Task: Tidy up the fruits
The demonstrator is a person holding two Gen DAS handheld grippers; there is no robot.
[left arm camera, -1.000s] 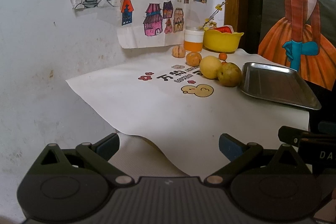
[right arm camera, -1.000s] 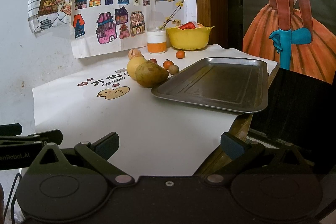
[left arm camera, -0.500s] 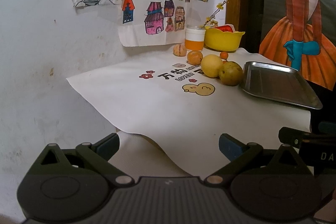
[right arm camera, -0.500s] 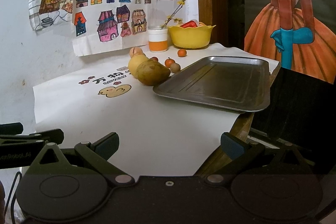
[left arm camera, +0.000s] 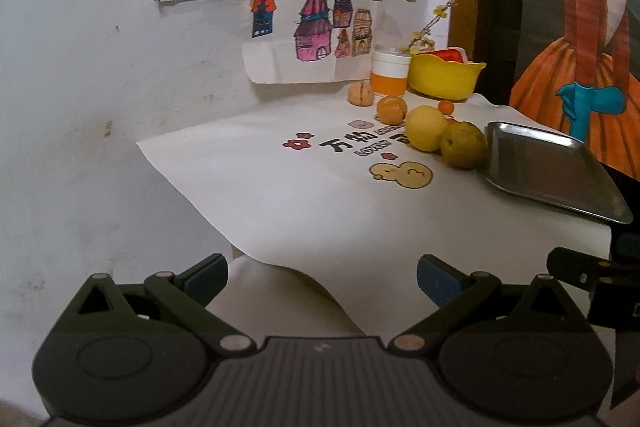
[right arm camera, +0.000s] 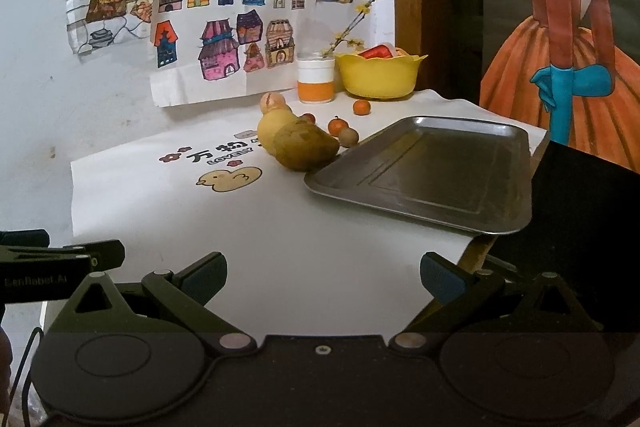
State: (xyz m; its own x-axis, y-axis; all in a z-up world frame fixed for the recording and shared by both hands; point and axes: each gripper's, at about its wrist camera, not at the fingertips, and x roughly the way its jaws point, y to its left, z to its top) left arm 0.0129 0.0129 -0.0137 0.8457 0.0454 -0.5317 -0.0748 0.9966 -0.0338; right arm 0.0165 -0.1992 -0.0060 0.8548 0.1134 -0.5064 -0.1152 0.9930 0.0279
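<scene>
Children's drawings hang on the wall behind a white-covered surface (right arm camera: 248,227) carrying an empty metal tray (right arm camera: 432,175). Touching the tray's left rim lies a green-brown pear (right arm camera: 306,147), a yellow pear (left arm camera: 426,129) just behind it, with small oranges (right arm camera: 338,126) beyond. Left tool (left arm camera: 322,273) and right tool (right arm camera: 324,273) both stand spread, well short of the tray. Pears look firm, smooth, bruisable; grip across the widest belly.

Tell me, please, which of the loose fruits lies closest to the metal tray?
The greenish-brown pear, right beside the tray at its near left corner; the yellow fruit sits behind it, farther away.
</scene>
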